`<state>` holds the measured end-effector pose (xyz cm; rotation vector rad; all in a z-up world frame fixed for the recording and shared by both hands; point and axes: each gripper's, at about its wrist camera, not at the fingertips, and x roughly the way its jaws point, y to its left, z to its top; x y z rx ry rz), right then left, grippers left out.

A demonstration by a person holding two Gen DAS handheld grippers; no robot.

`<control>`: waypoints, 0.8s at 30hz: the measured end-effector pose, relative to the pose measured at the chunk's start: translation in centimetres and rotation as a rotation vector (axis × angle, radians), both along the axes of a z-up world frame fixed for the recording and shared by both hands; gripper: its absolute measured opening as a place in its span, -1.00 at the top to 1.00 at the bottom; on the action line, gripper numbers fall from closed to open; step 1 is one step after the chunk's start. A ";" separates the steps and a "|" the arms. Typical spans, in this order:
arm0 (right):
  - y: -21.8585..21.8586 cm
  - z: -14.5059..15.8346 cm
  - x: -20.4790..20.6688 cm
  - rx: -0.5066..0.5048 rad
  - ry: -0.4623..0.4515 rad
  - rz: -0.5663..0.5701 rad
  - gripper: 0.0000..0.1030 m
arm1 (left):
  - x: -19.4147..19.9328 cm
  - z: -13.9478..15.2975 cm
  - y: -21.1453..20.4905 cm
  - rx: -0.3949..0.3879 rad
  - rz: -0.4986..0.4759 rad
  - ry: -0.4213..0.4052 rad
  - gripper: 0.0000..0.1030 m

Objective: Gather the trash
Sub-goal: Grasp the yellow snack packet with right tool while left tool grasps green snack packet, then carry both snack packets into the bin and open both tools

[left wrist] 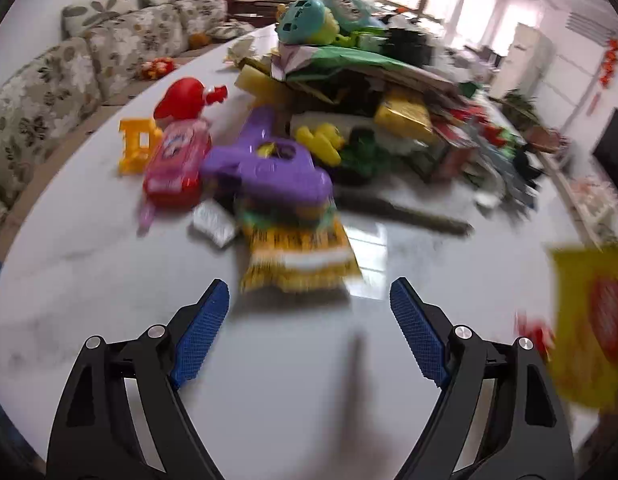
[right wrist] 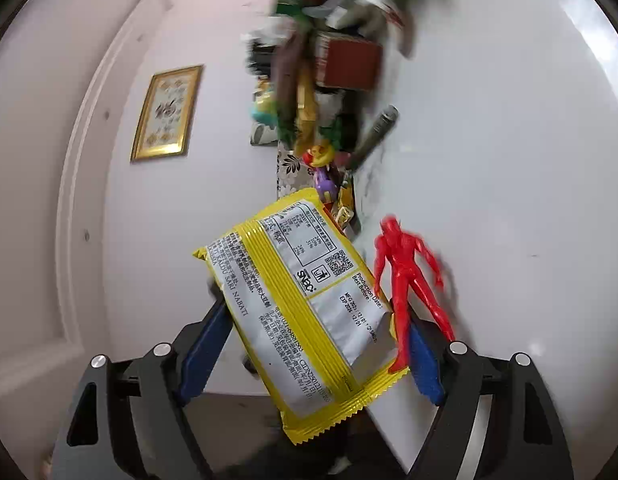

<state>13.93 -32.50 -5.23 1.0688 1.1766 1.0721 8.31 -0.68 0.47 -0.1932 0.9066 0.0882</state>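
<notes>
Right tongs clamp a crinkly yellow snack wrapper, lower centre — a glossy red plastic figure just right. Left tongs gape wide, empty, over the smooth white counter; beyond, a blurred yellow packet, then a purple toy.

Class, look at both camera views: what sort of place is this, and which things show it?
Most likely a home living room: a floral sofa beside a white table heaped with toys, and a gold-framed picture on the wall.
</notes>
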 end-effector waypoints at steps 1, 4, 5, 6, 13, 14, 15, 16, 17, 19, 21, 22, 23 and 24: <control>-0.4 0.7 -0.3 -0.007 -0.039 0.000 -0.51 | 0.8 -0.1 -0.3 0.029 0.015 0.010 -0.57; -1.1 2.8 -1.3 -0.017 -0.142 -0.012 -0.51 | 4.0 -1.4 -1.1 0.122 0.072 0.077 -0.59; -1.2 3.7 -1.6 -0.035 -0.184 -0.021 -0.51 | 4.3 -1.4 -1.3 0.149 0.081 0.068 -0.60; -1.5 4.3 -2.1 -0.044 -0.214 -0.028 -0.51 | 4.7 -1.4 -1.5 0.148 0.080 0.067 -0.60; -1.9 6.2 -4.8 -0.098 -0.322 -0.054 -0.51 | 0.4 0.6 -0.5 0.024 -0.028 -0.058 0.03; -1.1 6.4 -4.8 -0.104 -0.328 -0.052 -0.51 | -1.6 1.6 -0.4 0.046 -0.042 -0.105 0.03; -0.9 6.5 -5.3 -0.108 -0.333 -0.051 -0.52 | -3.4 2.6 -0.2 0.053 -0.057 -0.145 0.03; -0.3 6.8 -5.5 -0.114 -0.341 -0.050 -0.52 | -5.1 3.6 0.0 0.054 -0.076 -0.187 0.03; 0.1 7.0 -6.0 -0.127 -0.360 -0.049 -0.52 | -7.6 5.1 0.1 0.065 -0.103 -0.244 0.03; 0.7 7.9 -7.1 -0.153 -0.399 -0.053 -0.51 | -11.3 7.0 0.1 0.092 -0.134 -0.313 0.03; 1.6 8.8 -8.7 -0.154 -0.444 -0.047 -0.51 | -15.4 8.7 -0.2 0.138 -0.190 -0.369 0.03; 1.9 9.2 -9.7 -0.150 -0.460 -0.045 -0.51 | -17.2 9.2 -0.5 0.161 -0.215 -0.384 0.03; 2.3 9.5 -10.8 -0.148 -0.477 -0.040 -0.51 | -18.1 9.3 -0.6 0.174 -0.235 -0.391 0.03; 2.4 9.8 -12.1 -0.153 -0.501 -0.033 -0.51 | -19.9 9.3 -0.7 0.186 -0.266 -0.396 0.03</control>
